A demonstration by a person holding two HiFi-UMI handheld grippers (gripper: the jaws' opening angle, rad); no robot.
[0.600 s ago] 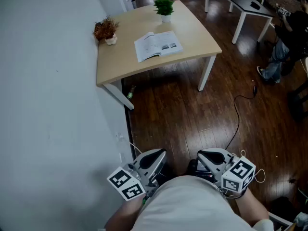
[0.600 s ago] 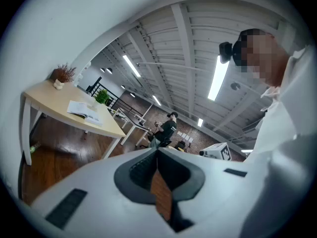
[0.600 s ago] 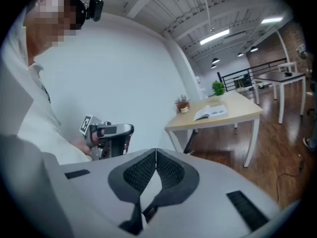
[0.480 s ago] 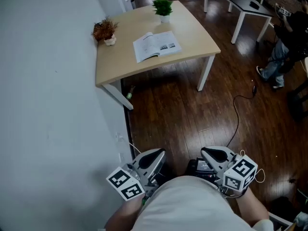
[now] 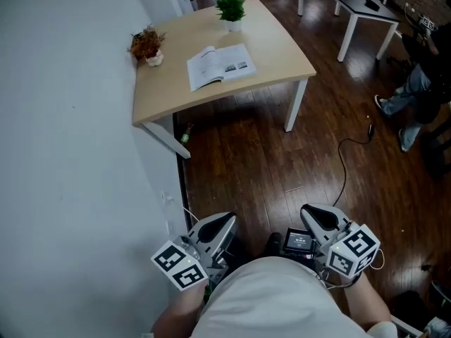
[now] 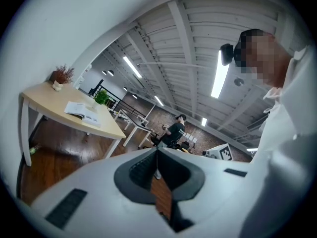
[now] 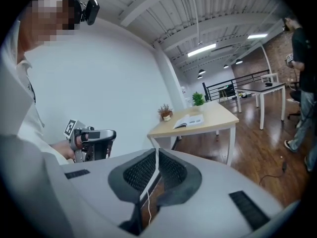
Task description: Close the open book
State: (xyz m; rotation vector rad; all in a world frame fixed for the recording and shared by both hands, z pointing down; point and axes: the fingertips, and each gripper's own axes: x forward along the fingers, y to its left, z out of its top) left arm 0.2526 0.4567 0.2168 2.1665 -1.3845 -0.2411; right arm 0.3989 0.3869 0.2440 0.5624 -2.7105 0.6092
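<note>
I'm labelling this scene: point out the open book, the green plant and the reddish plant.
open book (image 5: pixel 220 66), head view, its pages
green plant (image 5: pixel 230 6), head view, its leaves
reddish plant (image 5: pixel 145 43), head view, its foliage

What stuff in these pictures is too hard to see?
- Head view: the open book lies far off on the table; its print is too small to read.
- Head view: the right edge cuts off the person there.
- Head view: the small green thing on the floor by the table leg is too small to name.
</note>
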